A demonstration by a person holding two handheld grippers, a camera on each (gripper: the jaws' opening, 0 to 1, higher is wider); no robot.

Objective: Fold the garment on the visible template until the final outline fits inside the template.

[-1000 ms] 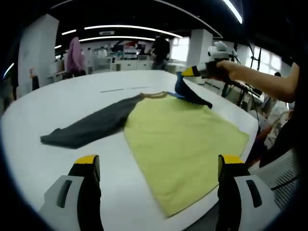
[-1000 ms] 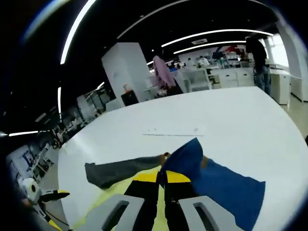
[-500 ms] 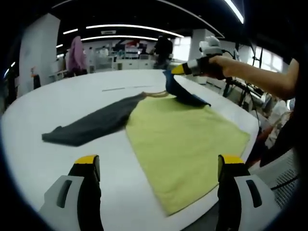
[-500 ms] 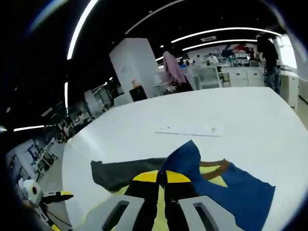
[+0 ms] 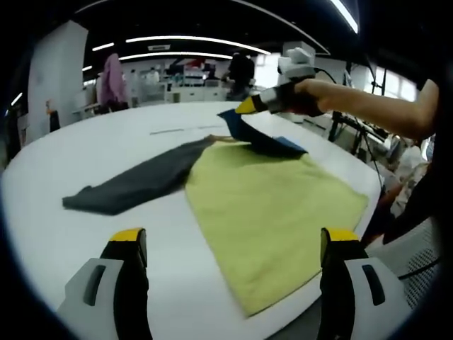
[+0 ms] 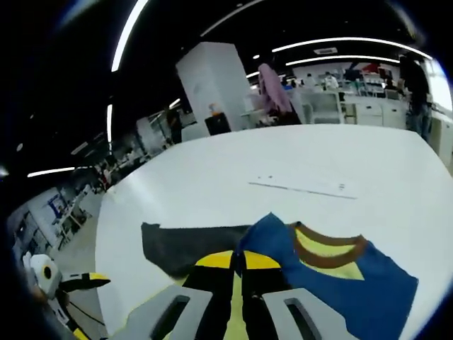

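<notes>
A shirt lies on the white table [image 5: 85,149], with a yellow-green body [image 5: 269,205] and a dark grey sleeve [image 5: 134,184] stretched out to the left. My right gripper [image 5: 244,108] is shut on the blue sleeve [image 5: 258,138] and holds its end lifted over the collar. In the right gripper view the blue sleeve [image 6: 333,276] hangs from the shut right gripper [image 6: 239,261], with the brown collar [image 6: 329,248] and the grey sleeve [image 6: 184,244] beneath. My left gripper [image 5: 230,244] is open above the shirt's near hem, holding nothing.
A thin line marking [image 5: 187,130] runs across the far part of the table. The table's edge [image 5: 354,170] curves close past the shirt's right side. People and workbenches [image 5: 177,78] stand far behind. A white column [image 6: 212,85] rises beyond the table.
My right gripper has carried the blue sleeve leftward and higher, across the collar toward the shirt's middle. The left gripper has stayed put.
</notes>
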